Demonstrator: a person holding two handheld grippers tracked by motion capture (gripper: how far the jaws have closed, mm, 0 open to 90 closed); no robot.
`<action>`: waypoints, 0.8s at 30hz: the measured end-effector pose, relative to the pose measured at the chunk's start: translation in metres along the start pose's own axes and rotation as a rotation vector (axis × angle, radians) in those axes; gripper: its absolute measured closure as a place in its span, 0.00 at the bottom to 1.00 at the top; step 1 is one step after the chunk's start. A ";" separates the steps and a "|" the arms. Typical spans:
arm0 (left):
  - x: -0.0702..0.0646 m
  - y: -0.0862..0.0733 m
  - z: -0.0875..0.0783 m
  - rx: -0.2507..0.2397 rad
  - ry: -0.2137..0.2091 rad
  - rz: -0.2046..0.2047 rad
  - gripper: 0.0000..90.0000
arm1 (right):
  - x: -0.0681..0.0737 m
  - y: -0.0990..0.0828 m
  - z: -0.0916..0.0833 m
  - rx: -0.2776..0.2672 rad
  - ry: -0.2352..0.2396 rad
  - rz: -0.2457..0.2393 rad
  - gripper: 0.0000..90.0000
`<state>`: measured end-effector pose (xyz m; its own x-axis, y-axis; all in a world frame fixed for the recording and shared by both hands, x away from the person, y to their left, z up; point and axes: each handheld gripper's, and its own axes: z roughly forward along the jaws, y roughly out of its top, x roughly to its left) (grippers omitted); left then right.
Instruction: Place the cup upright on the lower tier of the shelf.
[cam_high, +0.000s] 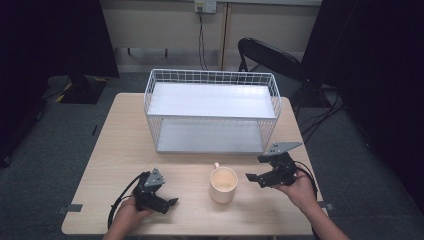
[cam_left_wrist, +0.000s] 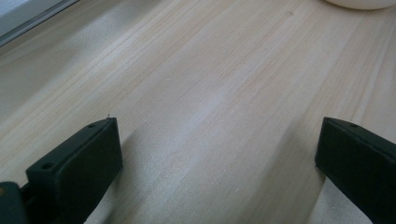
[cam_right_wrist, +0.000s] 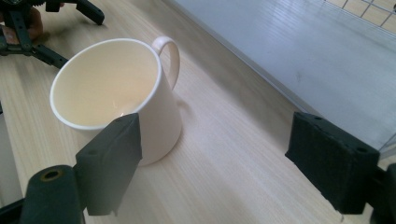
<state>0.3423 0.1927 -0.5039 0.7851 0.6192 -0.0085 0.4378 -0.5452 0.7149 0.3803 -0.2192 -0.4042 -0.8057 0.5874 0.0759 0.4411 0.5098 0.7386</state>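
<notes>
A cream mug (cam_high: 223, 184) stands upright on the wooden table (cam_high: 110, 155), near the front edge, with its handle towards the white wire rack (cam_high: 212, 109) at 12 o'clock. The right gripper (cam_high: 260, 179) is at 3 o'clock from the mug, just beside it, jaws apart and holding nothing. The left gripper (cam_high: 170, 203) is at 8 o'clock from the mug, near it, its jaws also wide apart above bare wood.

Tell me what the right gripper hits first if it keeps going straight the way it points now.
Most likely the mug. The right gripper is open and points at it across the table; in the right gripper view the mug sits toward one jaw rather than centred, so it may clip the side. Depth is hard to judge.
</notes>
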 end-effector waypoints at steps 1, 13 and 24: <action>0.000 0.000 0.000 0.000 0.000 0.000 0.00 | 0.001 0.001 0.000 -0.001 0.002 -0.001 0.19; 0.000 0.000 0.000 0.000 0.000 0.000 0.00 | 0.009 0.015 0.006 -0.001 0.015 -0.023 0.19; 0.000 0.000 0.000 0.000 0.000 0.000 0.00 | 0.019 0.023 0.020 -0.001 0.042 -0.024 0.19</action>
<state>0.3423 0.1927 -0.5039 0.7851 0.6193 -0.0085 0.4377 -0.5451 0.7150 0.3833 -0.1841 -0.3988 -0.8321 0.5478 0.0862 0.4209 0.5226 0.7415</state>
